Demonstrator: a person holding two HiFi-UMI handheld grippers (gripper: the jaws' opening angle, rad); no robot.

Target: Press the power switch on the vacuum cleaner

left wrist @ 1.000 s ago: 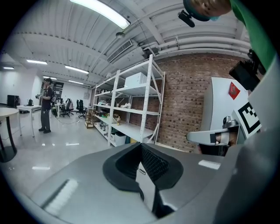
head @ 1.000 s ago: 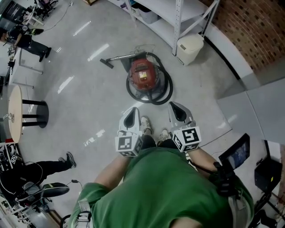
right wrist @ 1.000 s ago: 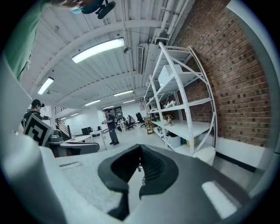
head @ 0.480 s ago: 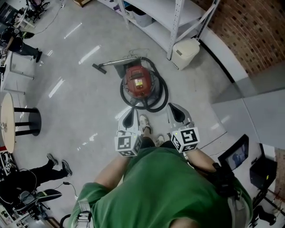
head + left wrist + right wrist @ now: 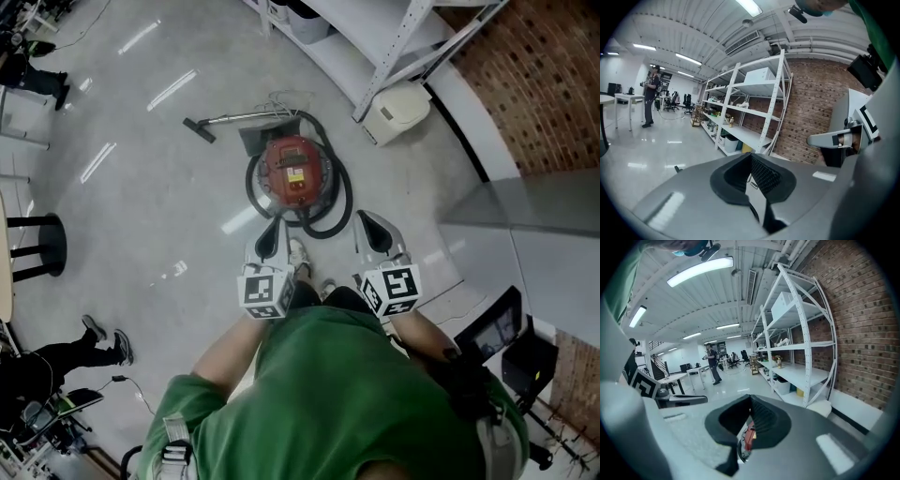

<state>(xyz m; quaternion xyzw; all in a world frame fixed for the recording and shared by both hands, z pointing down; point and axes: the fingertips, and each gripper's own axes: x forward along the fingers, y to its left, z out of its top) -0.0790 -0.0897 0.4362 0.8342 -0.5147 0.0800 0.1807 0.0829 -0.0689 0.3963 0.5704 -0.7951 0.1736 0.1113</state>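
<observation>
A red canister vacuum cleaner point(image 5: 293, 169) stands on the grey floor, ringed by its black hose point(image 5: 333, 217), with the metal wand point(image 5: 230, 119) stretched out to the left. Both grippers are held above the floor just short of it. My left gripper point(image 5: 269, 236) hangs over the hose's near left side with its jaws together and nothing in them. My right gripper point(image 5: 370, 230) is to the right of the hose, also shut and empty. In the right gripper view a sliver of the red vacuum point(image 5: 749, 439) shows below the closed jaws.
White metal shelving point(image 5: 398, 37) and a white bin point(image 5: 397, 108) stand behind the vacuum, against a brick wall point(image 5: 553, 75). A grey cabinet top point(image 5: 553, 211) is at the right. A black stool point(image 5: 37, 246) and another person's feet point(image 5: 103, 337) are at the left.
The person has stepped towards the vacuum, which now lies closer to both grippers. The grippers stay shut and side by side.
</observation>
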